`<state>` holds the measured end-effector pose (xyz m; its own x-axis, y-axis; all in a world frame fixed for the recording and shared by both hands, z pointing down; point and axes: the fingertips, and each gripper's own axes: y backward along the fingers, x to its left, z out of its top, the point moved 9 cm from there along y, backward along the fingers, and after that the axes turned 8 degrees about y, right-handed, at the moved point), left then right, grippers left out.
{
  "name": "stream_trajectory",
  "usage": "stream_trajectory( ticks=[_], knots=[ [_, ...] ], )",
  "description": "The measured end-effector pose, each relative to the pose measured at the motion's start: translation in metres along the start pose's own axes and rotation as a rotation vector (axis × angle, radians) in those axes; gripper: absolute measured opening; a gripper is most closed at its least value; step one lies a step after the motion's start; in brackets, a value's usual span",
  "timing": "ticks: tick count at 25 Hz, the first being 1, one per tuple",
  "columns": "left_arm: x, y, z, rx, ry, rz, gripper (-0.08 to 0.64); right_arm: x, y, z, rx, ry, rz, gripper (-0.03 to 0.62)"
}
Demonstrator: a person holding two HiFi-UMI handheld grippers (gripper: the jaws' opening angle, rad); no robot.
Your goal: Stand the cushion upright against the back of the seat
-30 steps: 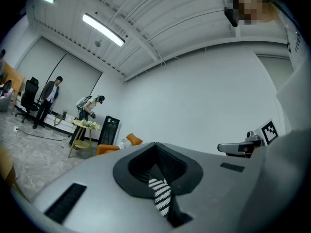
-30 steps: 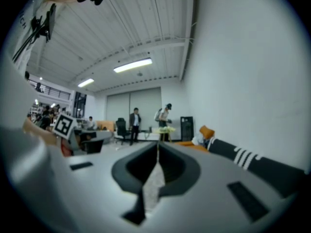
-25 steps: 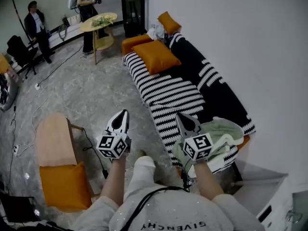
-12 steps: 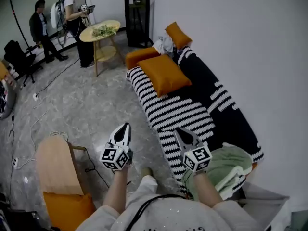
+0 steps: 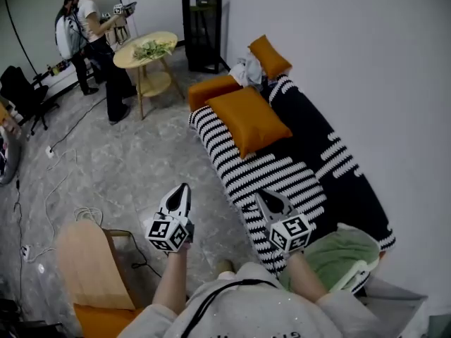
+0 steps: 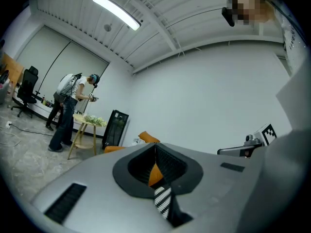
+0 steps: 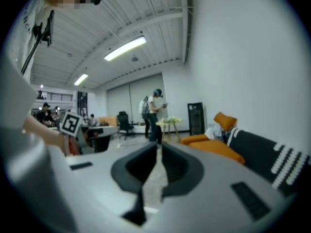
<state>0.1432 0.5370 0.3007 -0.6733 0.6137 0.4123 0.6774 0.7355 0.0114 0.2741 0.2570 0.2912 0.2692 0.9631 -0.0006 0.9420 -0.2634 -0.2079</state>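
Cushion (image 5: 248, 120), orange, lies flat on the striped sofa seat (image 5: 282, 180), upper centre of head view. The dark backrest (image 5: 313, 115) is just right of it. Long axis slants toward lower right. Left tongs (image 5: 182, 189) and right tongs (image 5: 263, 197) sit well below it, both pressed together and empty. Right looks nearer.

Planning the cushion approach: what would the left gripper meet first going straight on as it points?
Likely the orange cushion flat on the striped sofa, visible past the shut jaws of the left gripper. Depth is unclear; the sofa's edge might come first.
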Motion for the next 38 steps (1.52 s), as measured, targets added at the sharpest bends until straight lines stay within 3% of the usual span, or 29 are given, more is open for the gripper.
stream_trajectory(
  ticks=[11,15,21,29,38],
  knots=[
    [0.052,-0.075,-0.007,0.048,0.027,-0.002,0.025,-0.063,-0.071,-0.028,0.086,-0.106,-0.077,0.023],
    [0.081,-0.122,0.008,0.061,0.024,-0.008,0.025,-0.09,-0.126,-0.026,0.105,-0.131,-0.07,0.026],
    [0.107,-0.218,0.01,0.084,0.029,-0.06,0.026,-0.129,-0.195,-0.019,0.156,-0.085,-0.013,0.026],
    [0.11,-0.327,-0.001,0.147,0.03,-0.173,0.026,-0.199,-0.235,-0.029,0.182,-0.167,-0.112,0.059],
    [0.104,-0.409,-0.024,0.274,0.013,-0.268,0.026,-0.252,-0.21,-0.065,0.259,-0.299,-0.276,0.122]
  ],
)
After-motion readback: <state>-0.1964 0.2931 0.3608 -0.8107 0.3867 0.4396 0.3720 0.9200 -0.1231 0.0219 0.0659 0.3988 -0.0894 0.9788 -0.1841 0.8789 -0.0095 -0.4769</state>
